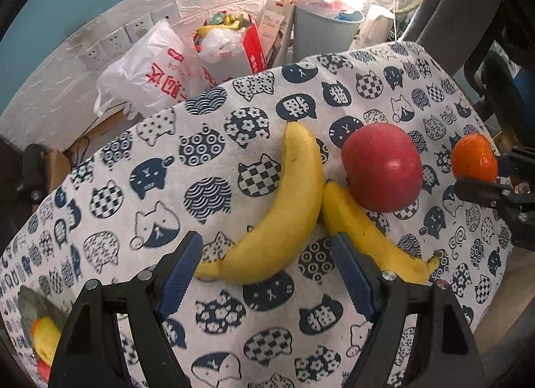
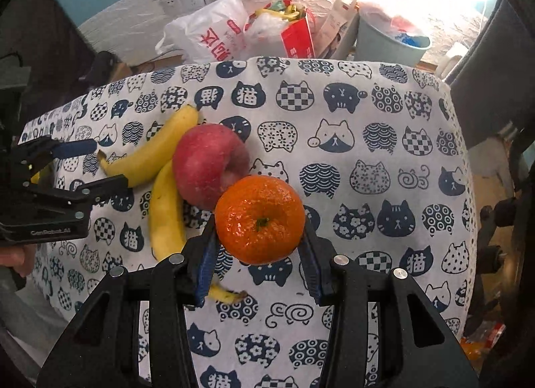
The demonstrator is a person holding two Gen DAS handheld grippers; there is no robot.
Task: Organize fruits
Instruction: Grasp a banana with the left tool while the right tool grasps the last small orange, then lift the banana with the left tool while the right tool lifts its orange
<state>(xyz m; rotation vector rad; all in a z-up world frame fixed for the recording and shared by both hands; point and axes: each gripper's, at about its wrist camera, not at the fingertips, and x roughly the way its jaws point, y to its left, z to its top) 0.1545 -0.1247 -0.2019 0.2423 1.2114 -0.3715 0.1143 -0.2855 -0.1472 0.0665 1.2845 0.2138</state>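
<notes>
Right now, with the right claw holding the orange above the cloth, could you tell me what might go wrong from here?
1. The orange is round and glossy, pinched only at its sides by the right claw; it could slip and roll off the cloth.
2. The left claw, open, hovers over two bananas lying close together; closing may catch both or nudge the apple resting against them.
</notes>
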